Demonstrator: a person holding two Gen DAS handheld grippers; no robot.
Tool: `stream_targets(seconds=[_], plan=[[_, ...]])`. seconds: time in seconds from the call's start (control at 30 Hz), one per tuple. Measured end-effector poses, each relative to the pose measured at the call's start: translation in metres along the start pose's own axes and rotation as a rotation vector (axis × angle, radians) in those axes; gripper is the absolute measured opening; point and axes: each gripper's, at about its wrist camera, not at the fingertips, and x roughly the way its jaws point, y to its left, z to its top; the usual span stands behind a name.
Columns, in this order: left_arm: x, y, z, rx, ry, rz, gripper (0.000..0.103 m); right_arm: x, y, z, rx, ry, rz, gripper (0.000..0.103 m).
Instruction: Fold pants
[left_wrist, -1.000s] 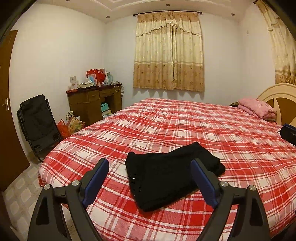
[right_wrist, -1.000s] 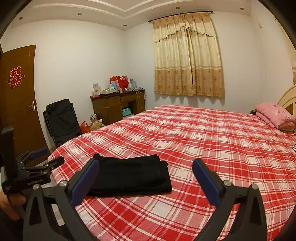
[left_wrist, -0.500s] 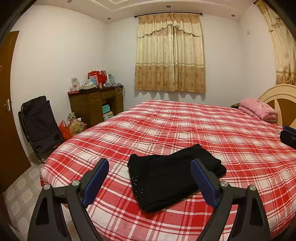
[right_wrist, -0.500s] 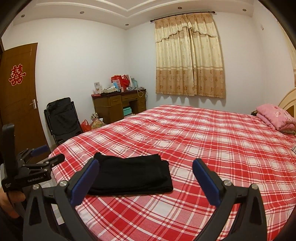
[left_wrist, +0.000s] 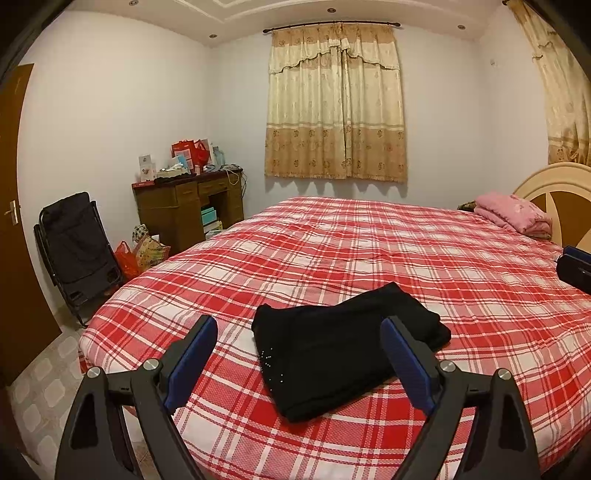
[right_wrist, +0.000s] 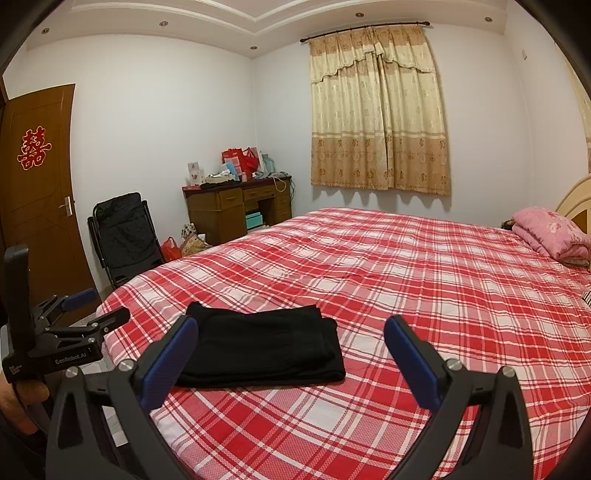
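Bedroom with red plaid bed (left_wrist: 369, 236), black pants (left_wrist: 343, 347) already folded compact near its front-left corner, left gripper (left_wrist: 299, 354) and right gripper (right_wrist: 291, 354) both wide open, empty, apart from cloth; probably only withdrawal or final smoothing left.

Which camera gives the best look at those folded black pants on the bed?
The left wrist view: the pants lie centred between its fingers, showing the whole top and small sparkly dots. The right wrist view shows them off to the left, flatter, one end hidden behind a finger.
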Motion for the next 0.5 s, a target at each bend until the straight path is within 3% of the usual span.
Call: stream_targets(seconds=[0.5], plan=[[-0.0016, 0.0000, 0.0002, 0.001, -0.014, -0.022, 0.091, 0.0011, 0.0013, -0.0026, -0.006, 0.006, 0.002, 0.103]])
